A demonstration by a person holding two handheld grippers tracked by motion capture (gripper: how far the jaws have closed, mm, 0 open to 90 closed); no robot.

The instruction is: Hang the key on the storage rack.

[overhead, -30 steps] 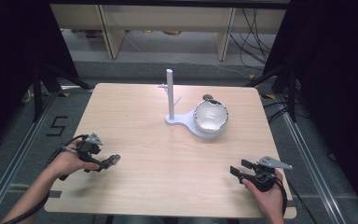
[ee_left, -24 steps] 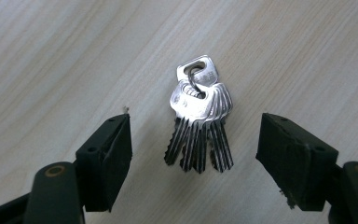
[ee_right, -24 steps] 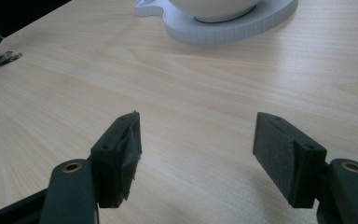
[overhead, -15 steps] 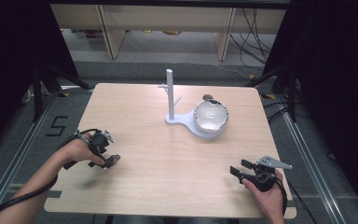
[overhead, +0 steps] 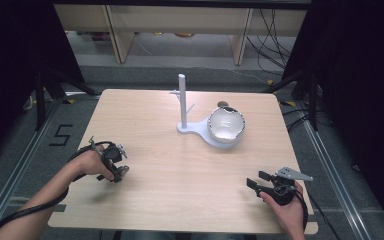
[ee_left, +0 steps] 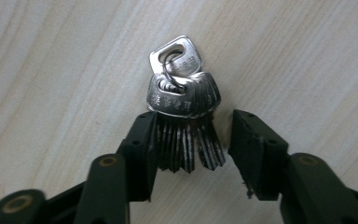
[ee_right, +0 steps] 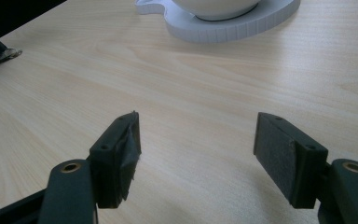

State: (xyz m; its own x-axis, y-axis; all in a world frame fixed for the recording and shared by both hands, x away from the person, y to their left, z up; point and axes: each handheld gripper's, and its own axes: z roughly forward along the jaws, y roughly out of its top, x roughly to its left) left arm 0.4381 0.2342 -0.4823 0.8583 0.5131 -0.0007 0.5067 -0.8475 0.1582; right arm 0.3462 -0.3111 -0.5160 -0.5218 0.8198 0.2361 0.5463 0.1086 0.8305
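Note:
A bunch of silver keys (ee_left: 182, 98) on a ring lies flat on the wooden table (overhead: 180, 170). My left gripper (ee_left: 193, 128) points down at it, open, with the key blades between the jaws. The left jaw touches the blades, while the right jaw stands a small gap away. In the high view the left gripper (overhead: 116, 165) is at the table's left side. My right gripper (overhead: 256, 181) rests open near the front right corner, and nothing lies between its fingers (ee_right: 121, 149).
A white stand with an upright pole (overhead: 182, 100) sits at the back centre. On its round base (overhead: 200, 131) rests a white bowl (overhead: 226, 123). That base (ee_right: 233, 25) lies ahead of the right gripper. The left gripper's tip and the keys (ee_right: 7, 53) appear far left there.
The left hand moved slightly right and turned its gripper down over the keys, so the jaws now straddle the blades. The right gripper has not moved.

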